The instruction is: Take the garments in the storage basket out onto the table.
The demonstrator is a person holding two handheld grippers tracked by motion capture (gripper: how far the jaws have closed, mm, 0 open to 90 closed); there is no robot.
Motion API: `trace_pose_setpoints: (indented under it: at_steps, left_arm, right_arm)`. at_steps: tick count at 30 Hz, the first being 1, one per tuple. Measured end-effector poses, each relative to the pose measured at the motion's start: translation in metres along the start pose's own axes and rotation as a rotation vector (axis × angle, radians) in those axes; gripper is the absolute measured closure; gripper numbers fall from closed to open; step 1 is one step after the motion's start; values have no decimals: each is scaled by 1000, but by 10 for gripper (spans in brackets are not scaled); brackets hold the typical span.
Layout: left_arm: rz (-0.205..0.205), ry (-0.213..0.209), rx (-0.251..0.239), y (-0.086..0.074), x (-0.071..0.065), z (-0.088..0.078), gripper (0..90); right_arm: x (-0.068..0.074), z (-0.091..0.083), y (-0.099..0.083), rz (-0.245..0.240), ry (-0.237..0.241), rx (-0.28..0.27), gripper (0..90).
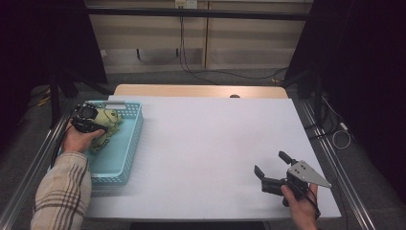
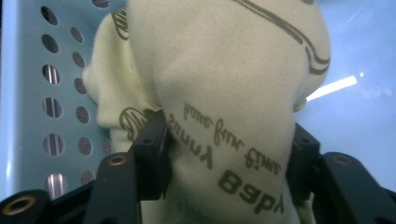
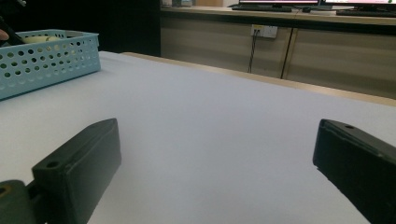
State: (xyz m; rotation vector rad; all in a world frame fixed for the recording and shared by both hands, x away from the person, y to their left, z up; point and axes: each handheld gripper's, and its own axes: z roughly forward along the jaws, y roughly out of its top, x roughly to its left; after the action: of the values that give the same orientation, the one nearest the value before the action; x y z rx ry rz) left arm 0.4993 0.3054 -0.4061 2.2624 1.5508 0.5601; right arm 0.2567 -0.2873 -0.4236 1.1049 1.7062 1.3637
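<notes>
High view: the white table (image 1: 206, 143) spreads between both grippers, and the light blue basket (image 1: 129, 143) sits at its left edge. In the basket, the left gripper (image 1: 98, 127) has its jaws half closed on a pale green printed cloth (image 2: 224, 93), pads pressing its bunched folds from both sides. The right gripper (image 1: 272, 164) hovers near the table's right corner, jaws wide apart with nothing between them.
</notes>
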Motion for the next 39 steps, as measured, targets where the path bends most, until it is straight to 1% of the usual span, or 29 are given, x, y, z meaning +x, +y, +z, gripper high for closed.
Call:
trace_pose_setpoints:
  at_steps: [1, 2, 3, 4, 5, 6, 7, 9, 11, 12, 13, 15, 16, 17, 18, 19, 20, 21, 23, 25, 26, 27, 28, 29, 30, 31, 37, 38, 39]
  left_arm:
    - [0, 1, -3, 0, 1, -1, 492]
    - [-14, -20, -6, -1, 2, -2, 503]
    - [-14, -22, -6, -1, 4, -3, 510]
    - [-34, -28, -15, -2, 4, -4, 514]
    - [-46, -18, -16, -2, 4, -5, 520]
    - [-15, -39, 14, -2, 6, -7, 524]
    - [-33, -37, -11, -2, 4, -8, 525]
    - [-47, -40, -27, -3, 3, -10, 527]
    - [-41, -43, -46, -3, 3, -12, 528]
    - [-54, -57, -52, -4, 3, -14, 529]
    - [-48, -63, -62, -4, 4, -15, 530]
    - [-61, -75, -77, -5, 4, -17, 531]
    - [-65, -63, -100, -6, 3, -16, 531]
    - [-64, -80, -85, -6, 4, -19, 531]
    - [-73, -79, -106, -6, 4, -20, 532]
    - [-69, -98, -100, -6, 4, -22, 531]
    - [-67, -84, -116, -6, 4, -24, 531]
    - [-84, -84, -125, -7, 2, -25, 531]
    - [-61, -80, -134, -8, 2, -28, 531]
    - [-68, -69, -159, -9, 2, -30, 531]
    - [-78, -82, -160, -9, 3, -32, 531]
    - [-33, -79, -137, -10, 6, -35, 531]
    - [-76, -78, -180, -10, 2, -36, 531]
    - [-67, -77, -187, -10, 3, -38, 531]
    - [-73, -80, -192, -11, 2, -40, 531]
    - [-71, -73, -213, -11, 2, -42, 530]
    - [-63, -87, -244, -14, 1, -52, 530]
    - [-62, -76, -257, -15, 1, -54, 529]
    - [-65, -95, -253, -16, 0, -56, 529]
  right_arm:
    - [0, 0, 0, -2, 3, -3, 3]
    - [0, 0, 0, -5, 6, -5, 3]
    - [0, 0, 0, -1, 5, -3, 3]
    - [0, 0, 0, 3, 5, -2, 3]
    - [0, 0, 0, -1, 2, 0, 3]
    - [0, 0, 0, -3, 1, -3, 3]
    - [0, 0, 0, 6, -1, -4, 3]
    - [0, -1, 0, 3, -7, 1, 3]
    - [0, -1, 0, 3, -9, 1, 3]
    - [0, -1, 0, 5, -9, -1, 3]
    - [0, 0, 0, -1, -3, -3, 3]
    - [0, 0, 0, 0, -4, -2, 3]
    - [0, 0, 0, 0, -4, -3, 3]
    - [0, 0, 0, 0, -5, -2, 3]
    - [1, 0, 0, 2, -2, -2, 3]
    - [1, 0, 0, 1, -1, -2, 3]
    - [1, -1, 0, 1, -1, -2, 3]
    - [0, -1, 0, 2, -2, -2, 3]
    - [0, -1, 0, 1, -2, -3, 3]
    - [1, -1, 0, 0, -7, -2, 3]
    - [1, -1, 0, -2, -6, -2, 3]
    - [1, -1, 0, -5, -5, -2, 3]
    - [1, -1, 0, -3, -5, -3, 3]
    - [1, -1, 0, -4, -3, -4, 3]
    - [1, -1, 0, -6, -3, -4, 3]
    - [1, -1, 0, -2, -2, -5, 3]
    - [2, -1, 1, 2, -5, -3, 3]
    - [2, -1, 0, 2, -3, -5, 3]
    - [2, -1, 1, 1, -5, -4, 3]
